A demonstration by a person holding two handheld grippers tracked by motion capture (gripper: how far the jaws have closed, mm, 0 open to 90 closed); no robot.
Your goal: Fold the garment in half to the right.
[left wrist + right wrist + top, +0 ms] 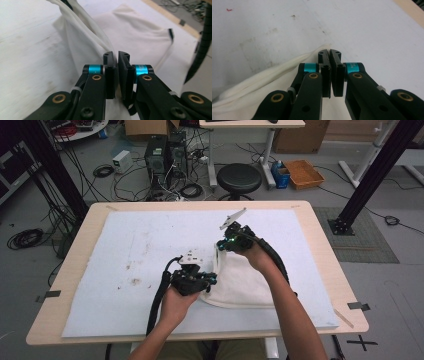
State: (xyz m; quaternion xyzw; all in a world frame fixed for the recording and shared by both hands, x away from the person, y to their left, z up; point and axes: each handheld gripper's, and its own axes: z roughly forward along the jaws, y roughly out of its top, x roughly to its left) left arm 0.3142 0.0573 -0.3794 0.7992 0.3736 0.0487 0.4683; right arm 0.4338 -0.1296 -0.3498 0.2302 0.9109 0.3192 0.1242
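I can read no lettering anywhere; the print on the blue collar beside my right fingers is too blurred to make out. Beyond the desk, an open orange crate (304, 173) sits on the floor, its contents too small to tell.

The thing in hand is a white cloth (245, 282), soft and matte, with a thick rolled hem and a small dark tab at one edge. It lies on the right half of the pale foam mat (125, 260) that covers the wooden desk (320, 245), and its left edge is lifted off the mat between my two tools. The mat is smooth and marked with brownish stains.

My left gripper (117, 75) is clenched on the cloth's hem: the black ribbed fingers (110, 75) meet with the fabric pinched between them, folds rising away from the tips. My right gripper (330, 72) is likewise clamped on the hem, a bunched ridge of cloth running from its tips toward the lower left in the right gripper view.
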